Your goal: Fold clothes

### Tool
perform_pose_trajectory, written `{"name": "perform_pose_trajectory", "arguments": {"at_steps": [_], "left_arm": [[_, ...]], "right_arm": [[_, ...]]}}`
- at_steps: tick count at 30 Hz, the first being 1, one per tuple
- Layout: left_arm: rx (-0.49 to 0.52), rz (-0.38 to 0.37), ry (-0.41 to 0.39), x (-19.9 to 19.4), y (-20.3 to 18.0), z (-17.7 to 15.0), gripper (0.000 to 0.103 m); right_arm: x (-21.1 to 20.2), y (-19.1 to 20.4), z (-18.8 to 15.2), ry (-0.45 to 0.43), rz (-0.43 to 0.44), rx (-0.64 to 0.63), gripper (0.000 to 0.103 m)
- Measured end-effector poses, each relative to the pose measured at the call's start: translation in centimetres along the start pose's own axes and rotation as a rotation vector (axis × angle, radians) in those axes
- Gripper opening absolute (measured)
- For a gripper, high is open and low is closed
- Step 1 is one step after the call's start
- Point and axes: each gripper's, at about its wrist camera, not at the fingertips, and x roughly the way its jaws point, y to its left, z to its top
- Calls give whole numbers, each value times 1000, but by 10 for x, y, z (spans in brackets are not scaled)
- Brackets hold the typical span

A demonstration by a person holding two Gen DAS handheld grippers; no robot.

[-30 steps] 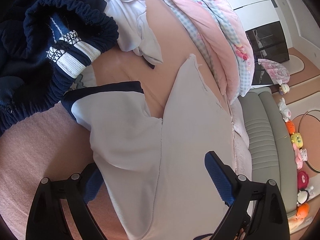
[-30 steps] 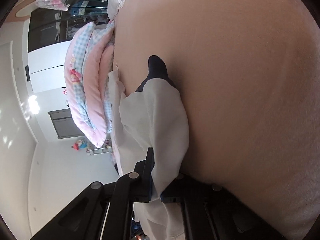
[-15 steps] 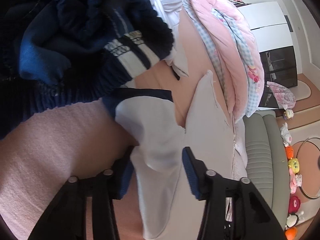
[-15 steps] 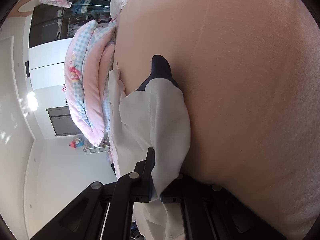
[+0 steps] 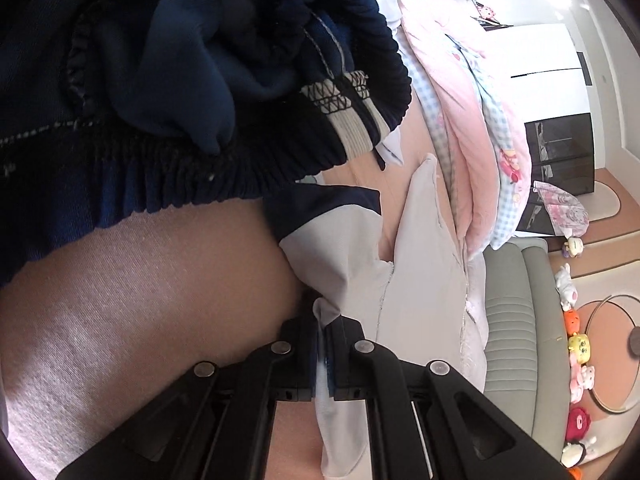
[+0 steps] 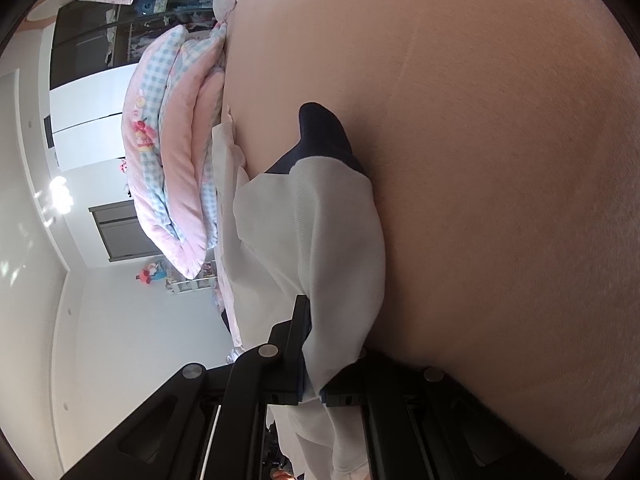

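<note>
A white shirt (image 5: pixel 424 276) with a navy sleeve cuff (image 5: pixel 320 204) lies on the pink bed cover (image 5: pixel 140 300). In the left wrist view my left gripper (image 5: pixel 320 334) is shut on a pinched fold of the white shirt near the sleeve. In the right wrist view the same white shirt (image 6: pixel 320 220) with its navy cuff (image 6: pixel 320 132) hangs tilted, and my right gripper (image 6: pixel 310 360) is shut on its edge.
A heap of navy clothes with white-striped elastic (image 5: pixel 200 100) lies close at the upper left. A folded pink and blue checked quilt (image 5: pixel 472 128) lies beyond the shirt. A grey padded bench (image 5: pixel 516 320) and soft toys (image 5: pixel 576 344) stand beside the bed.
My left gripper went from wide open over the shirt to shut on a fold of it, moving closer to the cover and rolling. The right gripper kept its grip and place.
</note>
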Motion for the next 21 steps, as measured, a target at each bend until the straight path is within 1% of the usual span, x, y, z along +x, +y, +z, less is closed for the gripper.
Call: {"name": "perform_pose_trajectory", "arguments": {"at_steps": [2, 3, 4, 6, 8, 10, 11, 13, 16, 18, 21], "left_arm": [[22, 45, -16, 0, -8, -2, 4], [52, 77, -25, 0, -14, -3, 4], [99, 114, -36, 1, -22, -5, 4], [235, 205, -57, 3, -41, -11, 4], [406, 315, -78, 8, -62, -20, 4], [557, 427, -100, 14, -80, -32, 4], [620, 477, -111, 18, -88, -37, 4], [724, 560, -129, 25, -100, -46, 4], [841, 645, -156, 29, -108, -55, 4], [934, 701, -195, 30, -113, -61, 4], [1101, 773, -258, 30, -121, -76, 4]], "right_arm": [[0, 6, -3, -22, -45, -33, 0], [0, 11, -5, -35, -74, -59, 0], [1, 19, -8, -48, -119, -122, 0], [3, 36, -15, -73, -213, -254, 0], [8, 56, -23, -90, -321, -408, 0], [15, 72, -33, -107, -433, -536, 0], [19, 81, -38, -116, -490, -599, 0], [29, 98, -51, -148, -636, -749, 0], [48, 117, -75, -206, -876, -1006, 0], [58, 120, -89, -217, -969, -1153, 0], [69, 120, -106, -240, -1080, -1309, 0]]}}
